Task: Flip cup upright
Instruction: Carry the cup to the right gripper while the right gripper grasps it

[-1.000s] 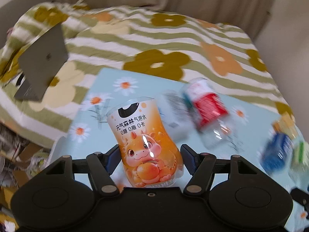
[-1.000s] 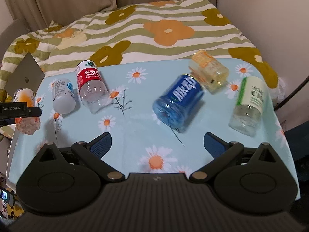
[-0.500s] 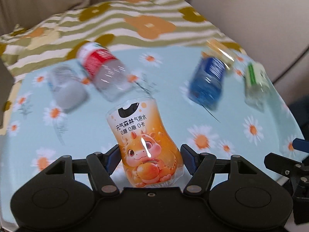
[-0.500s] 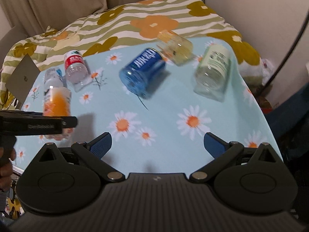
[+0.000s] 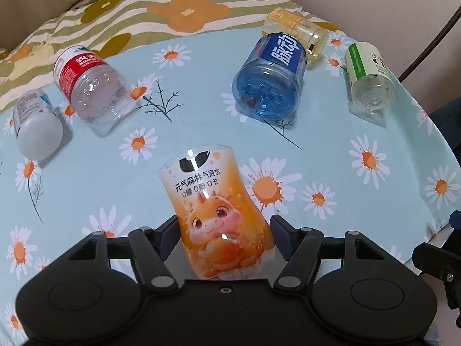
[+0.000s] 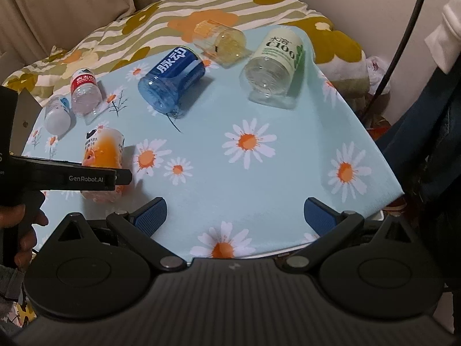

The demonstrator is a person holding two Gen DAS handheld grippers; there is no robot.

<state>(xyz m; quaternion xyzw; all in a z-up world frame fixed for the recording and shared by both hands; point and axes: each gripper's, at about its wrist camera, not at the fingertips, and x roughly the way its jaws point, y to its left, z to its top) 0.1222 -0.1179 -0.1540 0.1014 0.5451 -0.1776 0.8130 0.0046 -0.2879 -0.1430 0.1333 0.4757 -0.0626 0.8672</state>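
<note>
My left gripper [image 5: 223, 236] is shut on the orange dragon-print cup [image 5: 216, 216], held upright over the near left part of the daisy tablecloth [image 5: 317, 150]. The same cup [image 6: 102, 150] shows in the right wrist view behind the left gripper's side. My right gripper [image 6: 234, 212] is open and empty above the table's front edge. Several other cut bottle cups lie on their sides: blue [image 5: 270, 77], red-label [image 5: 89, 83], white [image 5: 34, 124], green-label [image 5: 370, 80], yellow [image 5: 296, 33].
The table's right edge drops off near a dark cable [image 6: 403, 43] and dark clothing [image 6: 432, 144]. A striped flower bedspread [image 5: 173, 8] lies behind the table. A grey laptop edge [image 6: 26, 115] sits far left.
The left gripper has swung right with the orange cup, from over the table's left edge to above the cloth. The right gripper has drawn back and turned left; it stays open.
</note>
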